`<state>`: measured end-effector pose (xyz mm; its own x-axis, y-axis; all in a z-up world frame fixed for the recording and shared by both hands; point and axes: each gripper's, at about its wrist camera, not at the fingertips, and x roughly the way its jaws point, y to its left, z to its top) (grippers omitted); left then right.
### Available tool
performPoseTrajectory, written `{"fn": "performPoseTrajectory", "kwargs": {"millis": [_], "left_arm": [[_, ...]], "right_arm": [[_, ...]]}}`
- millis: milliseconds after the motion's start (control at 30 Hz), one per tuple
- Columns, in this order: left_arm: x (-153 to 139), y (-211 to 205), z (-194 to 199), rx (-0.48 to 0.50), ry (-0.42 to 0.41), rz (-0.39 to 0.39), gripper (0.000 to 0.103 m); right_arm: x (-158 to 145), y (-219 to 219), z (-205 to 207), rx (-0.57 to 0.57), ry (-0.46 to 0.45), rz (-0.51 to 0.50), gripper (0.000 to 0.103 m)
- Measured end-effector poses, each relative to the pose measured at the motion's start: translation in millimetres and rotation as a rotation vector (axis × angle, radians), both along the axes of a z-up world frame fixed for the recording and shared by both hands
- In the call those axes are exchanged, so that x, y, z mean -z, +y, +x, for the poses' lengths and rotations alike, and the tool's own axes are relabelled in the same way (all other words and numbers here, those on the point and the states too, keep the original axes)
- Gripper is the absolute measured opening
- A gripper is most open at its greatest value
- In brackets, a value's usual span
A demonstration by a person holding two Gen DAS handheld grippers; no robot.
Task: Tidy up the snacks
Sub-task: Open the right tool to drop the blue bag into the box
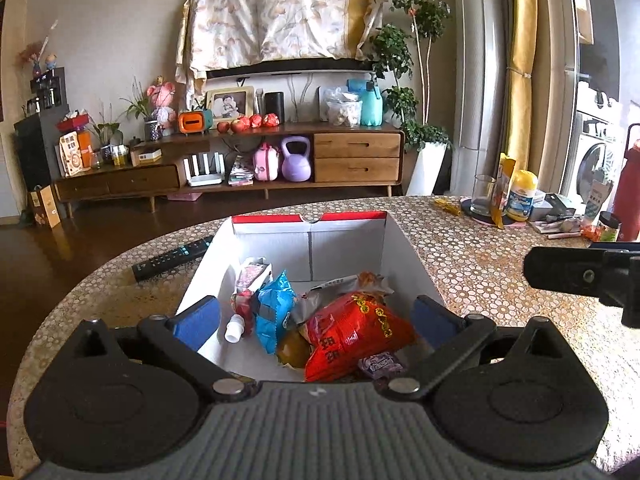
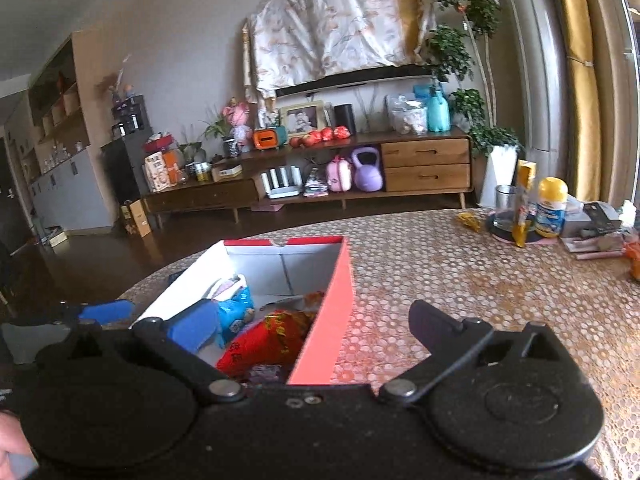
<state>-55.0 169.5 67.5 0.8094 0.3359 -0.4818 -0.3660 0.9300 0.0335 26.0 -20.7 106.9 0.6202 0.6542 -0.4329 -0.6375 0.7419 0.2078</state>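
A red and white cardboard box [image 1: 400, 248] stands on the patterned table and holds snacks: a red packet [image 1: 352, 332], a blue packet [image 1: 274, 312], a pink pouch with a white cap [image 1: 244, 292] and a small purple packet [image 1: 380, 363]. My left gripper [image 1: 316, 320] is open and empty, its blue fingers spread over the box's near end. My right gripper [image 2: 312, 326] is open and empty, straddling the box's red right wall [image 2: 332, 320]. The red packet [image 2: 268, 340] and blue packet [image 2: 238, 312] show there too.
A black remote [image 1: 172, 258] lies left of the box. At the table's far right stand a glass [image 1: 482, 194], a yellow-capped bottle [image 1: 520, 196], a red flask [image 1: 630, 192] and small clutter. A TV cabinet stands across the room.
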Motion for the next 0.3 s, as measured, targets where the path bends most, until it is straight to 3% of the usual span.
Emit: {"fn": "performPoseTrajectory", "kwargs": {"millis": [300], "left_arm": [[-2, 3, -1, -0.024, 0.001, -0.008, 0.103]], "right_arm": [[13, -9, 4, 0.036, 0.027, -0.019, 0.103]]}}
